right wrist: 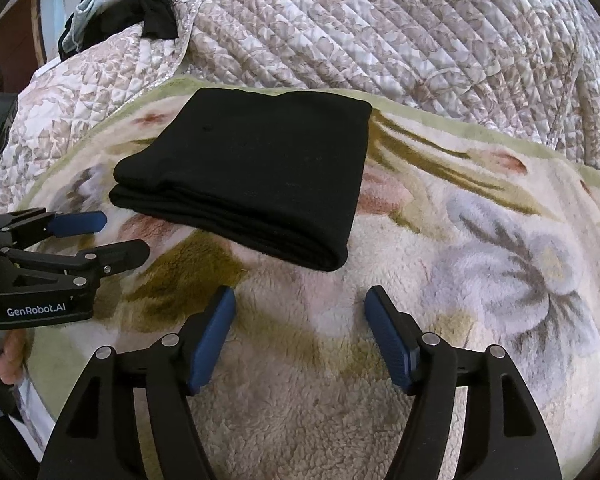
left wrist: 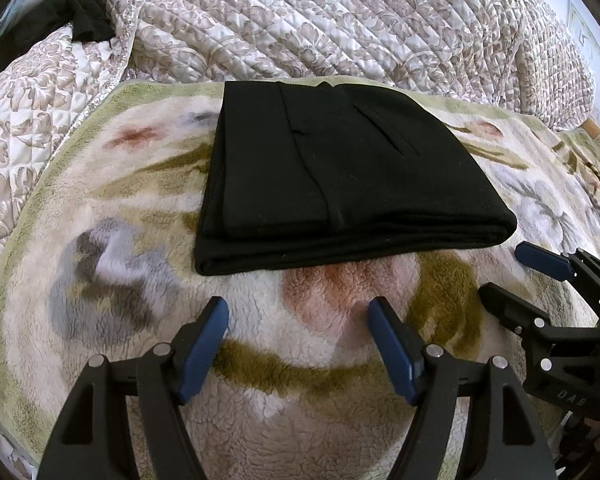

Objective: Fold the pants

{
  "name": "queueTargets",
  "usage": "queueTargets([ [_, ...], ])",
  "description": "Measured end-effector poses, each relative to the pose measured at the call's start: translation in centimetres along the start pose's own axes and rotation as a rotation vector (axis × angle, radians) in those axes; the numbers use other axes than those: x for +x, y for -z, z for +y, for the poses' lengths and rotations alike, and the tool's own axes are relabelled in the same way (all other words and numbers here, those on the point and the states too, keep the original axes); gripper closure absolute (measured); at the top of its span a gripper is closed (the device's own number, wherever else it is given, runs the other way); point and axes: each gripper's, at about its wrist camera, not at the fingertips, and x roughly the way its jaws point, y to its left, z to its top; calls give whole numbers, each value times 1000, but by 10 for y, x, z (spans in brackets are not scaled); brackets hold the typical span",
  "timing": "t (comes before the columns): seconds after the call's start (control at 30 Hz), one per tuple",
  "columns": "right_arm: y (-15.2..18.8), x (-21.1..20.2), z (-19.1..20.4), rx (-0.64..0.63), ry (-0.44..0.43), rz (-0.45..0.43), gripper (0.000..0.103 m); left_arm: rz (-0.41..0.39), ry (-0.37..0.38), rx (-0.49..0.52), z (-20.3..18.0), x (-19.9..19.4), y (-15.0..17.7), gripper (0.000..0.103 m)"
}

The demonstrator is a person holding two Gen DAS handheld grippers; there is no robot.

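Note:
The black pants (left wrist: 340,176) lie folded into a flat rectangular stack on a fleece floral blanket (left wrist: 120,240). They also show in the right wrist view (right wrist: 252,176). My left gripper (left wrist: 298,308) is open and empty, a little short of the stack's near edge. My right gripper (right wrist: 300,296) is open and empty, just short of the stack's near right corner. The right gripper also shows at the right of the left wrist view (left wrist: 512,268), and the left gripper shows at the left of the right wrist view (right wrist: 124,232). Neither touches the pants.
A quilted floral bedspread (left wrist: 300,20) lies behind the blanket (right wrist: 460,320). Dark clothes (right wrist: 140,4) are piled at the far left on the bed. The person's hand (right wrist: 8,360) shows at the left edge.

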Motion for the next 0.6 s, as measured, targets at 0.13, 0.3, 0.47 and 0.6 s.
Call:
queueTargets([
  [0.13, 0, 0, -1, -3, 3, -2, 34, 0, 1, 1, 0, 0, 0, 28],
  [0.3, 0, 0, -1, 1, -1, -3, 34, 1, 0, 1, 0, 0, 0, 28],
  [0.47, 0, 0, -1, 1, -2, -5, 34, 1, 1, 2, 0, 0, 0, 28],
  [0.6, 0, 0, -2, 1, -2, -6, 34, 1, 0, 1, 0, 0, 0, 28],
])
